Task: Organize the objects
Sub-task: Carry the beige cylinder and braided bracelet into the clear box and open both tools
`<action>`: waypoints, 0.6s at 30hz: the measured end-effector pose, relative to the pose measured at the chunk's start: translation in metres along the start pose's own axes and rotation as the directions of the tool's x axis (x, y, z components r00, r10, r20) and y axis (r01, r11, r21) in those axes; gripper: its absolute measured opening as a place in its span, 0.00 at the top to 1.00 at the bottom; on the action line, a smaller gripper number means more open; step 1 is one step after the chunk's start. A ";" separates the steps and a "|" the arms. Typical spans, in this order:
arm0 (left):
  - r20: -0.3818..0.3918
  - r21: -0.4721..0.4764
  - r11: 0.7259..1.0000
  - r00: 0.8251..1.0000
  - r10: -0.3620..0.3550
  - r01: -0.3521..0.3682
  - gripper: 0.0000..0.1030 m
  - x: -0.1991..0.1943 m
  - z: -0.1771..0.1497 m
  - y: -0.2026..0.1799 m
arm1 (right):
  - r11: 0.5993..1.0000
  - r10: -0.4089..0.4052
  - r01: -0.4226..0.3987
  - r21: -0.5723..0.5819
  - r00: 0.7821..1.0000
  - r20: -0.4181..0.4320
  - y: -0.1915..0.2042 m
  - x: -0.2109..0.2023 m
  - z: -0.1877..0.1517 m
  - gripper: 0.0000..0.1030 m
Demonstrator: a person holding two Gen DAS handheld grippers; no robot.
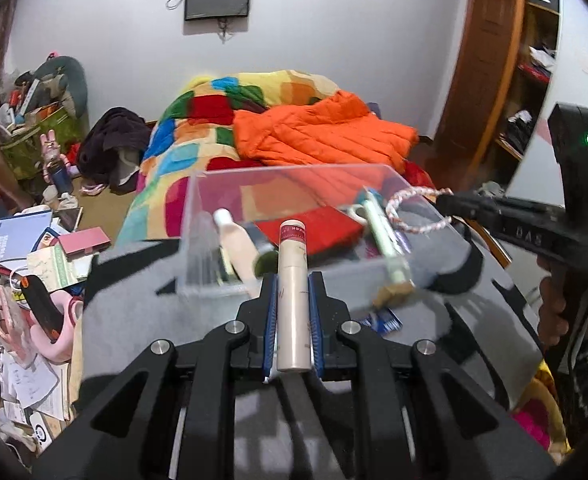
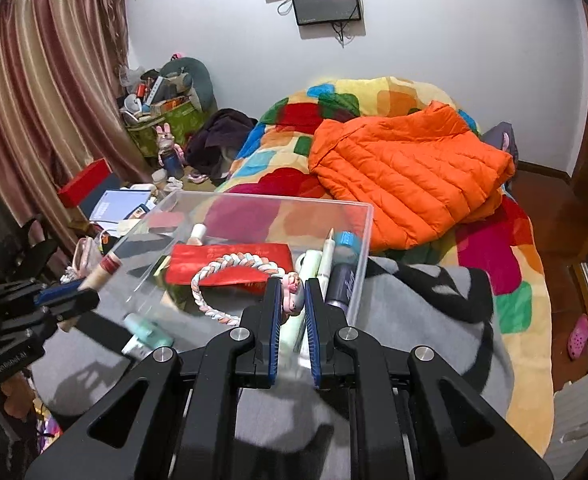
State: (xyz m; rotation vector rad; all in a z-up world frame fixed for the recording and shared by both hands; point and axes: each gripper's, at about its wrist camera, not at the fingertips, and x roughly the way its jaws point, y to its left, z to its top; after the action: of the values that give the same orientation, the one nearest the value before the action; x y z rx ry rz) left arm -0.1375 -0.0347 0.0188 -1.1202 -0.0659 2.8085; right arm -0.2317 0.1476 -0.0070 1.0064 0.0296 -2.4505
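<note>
L claw was clamped narrow on a beige tube, w/ the tube's long axis running straight out along the fingers, cap end fwd and poking past the tips. That cap end pointed at the near wall of the clear box, which sat just ahead on the grey blanket on the bed. So the tube lay in line w/ the box, just short of its near rim; whether it was above rim height I couldn't tell.

R claw was pinched shut on the pink end of a braided rope ring. The loop hung out fwd-left from the tips, over the red envelope inside the box, so R was already past the near wall.

Judgement: R was the nearer to dropping its load. L needed the tube carried fwd over the rim. In the box already: a bottle, pens and tubes along the right side. The 2 claws stood close, so a clash at the box seemed the risk.
</note>
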 end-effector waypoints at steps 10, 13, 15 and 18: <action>-0.090 -0.027 0.999 0.995 0.033 -0.036 0.86 0.049 0.023 0.023 | 0.998 0.033 -0.040 -0.054 0.991 -0.129 0.014 0.054 -0.004 0.89; -0.101 -0.030 1.000 0.995 0.005 -0.008 0.86 0.053 0.023 0.020 | 0.996 0.056 -0.064 -0.055 0.990 -0.131 0.017 0.054 -0.006 0.89; -0.095 -0.030 1.000 0.995 -0.008 0.005 0.86 0.050 0.021 0.018 | 0.995 0.065 -0.074 -0.063 0.989 -0.135 0.018 0.051 -0.007 0.89; -0.080 -0.025 1.000 0.997 -0.013 0.011 0.86 0.044 0.019 0.016 | 0.994 0.077 -0.087 -0.071 0.988 -0.131 0.018 0.043 -0.007 0.87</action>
State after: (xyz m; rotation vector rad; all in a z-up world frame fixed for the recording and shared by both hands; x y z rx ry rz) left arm -0.1835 -0.0448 0.0014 -1.2319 -0.0996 2.7561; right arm -0.2450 0.1145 -0.0382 1.1072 0.1211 -2.2902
